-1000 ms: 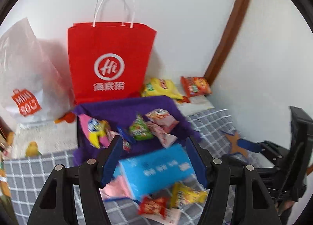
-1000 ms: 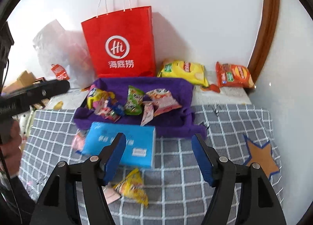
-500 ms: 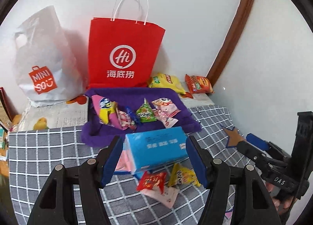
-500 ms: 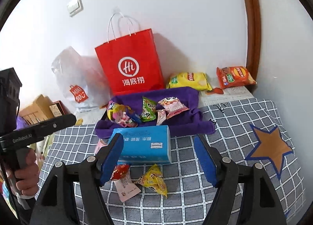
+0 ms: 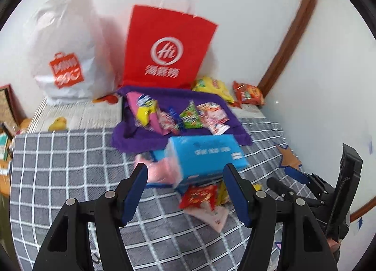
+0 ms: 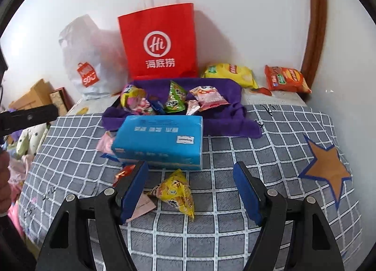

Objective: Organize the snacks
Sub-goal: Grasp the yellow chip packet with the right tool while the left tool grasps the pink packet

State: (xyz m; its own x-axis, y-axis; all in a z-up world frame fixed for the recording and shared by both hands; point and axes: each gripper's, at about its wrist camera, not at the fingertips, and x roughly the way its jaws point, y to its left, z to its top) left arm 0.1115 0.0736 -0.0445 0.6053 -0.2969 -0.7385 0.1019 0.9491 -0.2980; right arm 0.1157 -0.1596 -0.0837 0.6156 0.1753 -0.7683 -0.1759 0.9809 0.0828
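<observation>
On the bed with the grey checked cover (image 6: 258,153), a yellow snack packet (image 6: 175,192) lies just ahead of the right tool (image 6: 190,192), between its two blue pads but lower than them, not touched. Seen from this tool, the packet is at 12 o'clock, a little toward 11, and its long axis runs from 10 to 4 o'clock, so across the gap at a slant. The right tool stands wide and holds nothing; its jaws have just been opening. I judge that the right hand is the nearer one for this packet.

The left tool (image 5: 185,191) is also open at a middle width and empty. A red snack packet (image 5: 198,197) lies in front of it toward 1 o'clock. Behind both packets, at 12 o'clock, lie the blue tissue pack (image 6: 159,140) and then the purple cloth (image 6: 225,115) with more snacks on it.
</observation>
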